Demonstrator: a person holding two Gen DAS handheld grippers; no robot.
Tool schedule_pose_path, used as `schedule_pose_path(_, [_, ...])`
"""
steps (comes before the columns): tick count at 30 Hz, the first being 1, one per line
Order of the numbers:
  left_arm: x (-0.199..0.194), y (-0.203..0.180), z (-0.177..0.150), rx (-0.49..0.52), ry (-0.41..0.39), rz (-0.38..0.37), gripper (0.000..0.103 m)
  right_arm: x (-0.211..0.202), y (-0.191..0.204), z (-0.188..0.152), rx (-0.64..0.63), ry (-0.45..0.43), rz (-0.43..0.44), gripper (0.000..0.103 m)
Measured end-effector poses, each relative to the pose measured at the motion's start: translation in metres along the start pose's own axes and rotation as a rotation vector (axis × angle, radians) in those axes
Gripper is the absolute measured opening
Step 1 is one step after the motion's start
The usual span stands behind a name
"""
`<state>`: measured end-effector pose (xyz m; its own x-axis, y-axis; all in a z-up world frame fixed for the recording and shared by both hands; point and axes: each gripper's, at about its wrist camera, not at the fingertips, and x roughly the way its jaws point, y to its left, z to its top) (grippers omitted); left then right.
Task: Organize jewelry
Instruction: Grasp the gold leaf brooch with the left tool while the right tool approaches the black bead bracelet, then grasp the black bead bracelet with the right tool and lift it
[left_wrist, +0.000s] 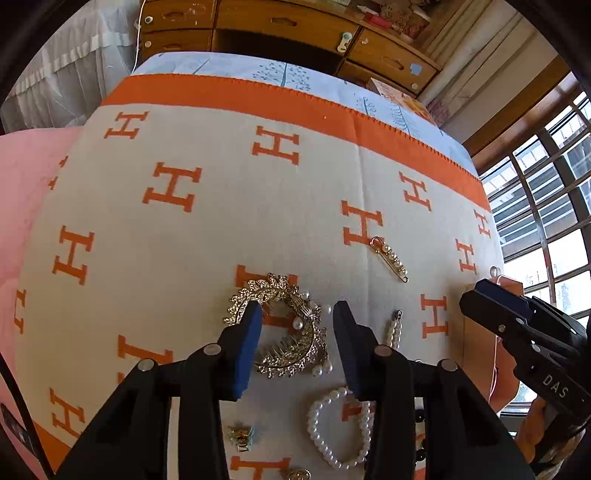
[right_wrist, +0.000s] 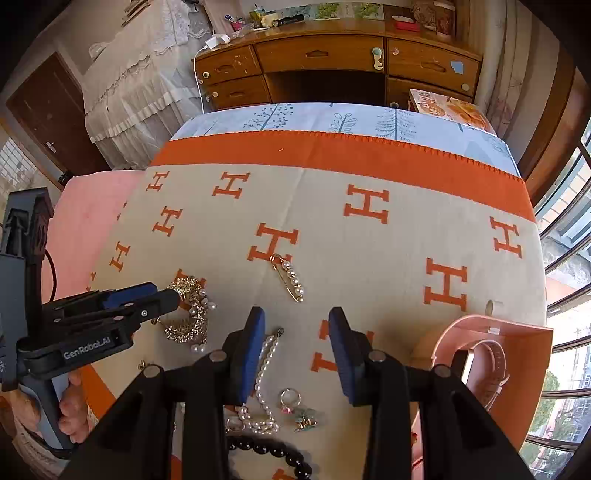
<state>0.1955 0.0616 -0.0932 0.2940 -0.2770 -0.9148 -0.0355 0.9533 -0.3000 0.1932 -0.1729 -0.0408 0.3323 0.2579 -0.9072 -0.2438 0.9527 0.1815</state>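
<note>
Jewelry lies on a beige blanket with orange H marks (left_wrist: 184, 258). My left gripper (left_wrist: 295, 314) is open, its blue pads straddling a gold rhinestone hair comb with pearls (left_wrist: 291, 354); the comb also shows in the right wrist view (right_wrist: 188, 314). A gold pearl pin (left_wrist: 391, 258) (right_wrist: 290, 277) lies farther back. A pearl bracelet (left_wrist: 340, 428) and a pearl strand (right_wrist: 264, 369) lie near. My right gripper (right_wrist: 297, 317) is open and empty above the blanket, with rings (right_wrist: 290, 398) and black beads (right_wrist: 273, 450) below it. A pink jewelry box (right_wrist: 517, 354) holds a pink watch (right_wrist: 487, 369).
A wooden desk with drawers (right_wrist: 332, 66) stands beyond the bed. A window with bars (left_wrist: 546, 199) is on the right. A pink sheet (left_wrist: 26, 192) lies to the left. A small teal clip (left_wrist: 242, 437) and a gold piece (left_wrist: 299, 474) lie near the blanket's front.
</note>
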Motion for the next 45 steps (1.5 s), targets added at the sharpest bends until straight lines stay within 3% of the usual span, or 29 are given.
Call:
schedule_pose_path(4, [0.015,-0.006,0.004,-0.018,0.025,0.01,0.031,0.003,-0.004,-0.004,0.0,-0.001,0.024,0.036])
schedule_pose_path(8, [0.023,-0.012,0.006,-0.031,0.038,0.025,0.019,0.006,-0.006,-0.006,0.0,0.001,0.046,0.036])
schedule_pose_path(20, [0.034,-0.018,0.01,-0.028,0.051,0.102,0.016,0.009,-0.004,-0.016,-0.011,0.008,0.084,0.036])
schedule_pose_path(33, [0.024,-0.011,0.003,-0.043,0.015,0.081,0.011,0.008,0.003,-0.034,-0.027,0.035,0.105,0.036])
schedule_pose_path(40, [-0.009,-0.018,-0.017,0.039,-0.038,0.03,0.007,-0.001,0.002,-0.072,-0.051,0.091,0.119,0.036])
schedule_pose_path(45, [-0.027,-0.018,-0.031,0.061,-0.048,-0.014,0.007,0.001,0.001,-0.1,-0.083,0.154,0.062,0.036])
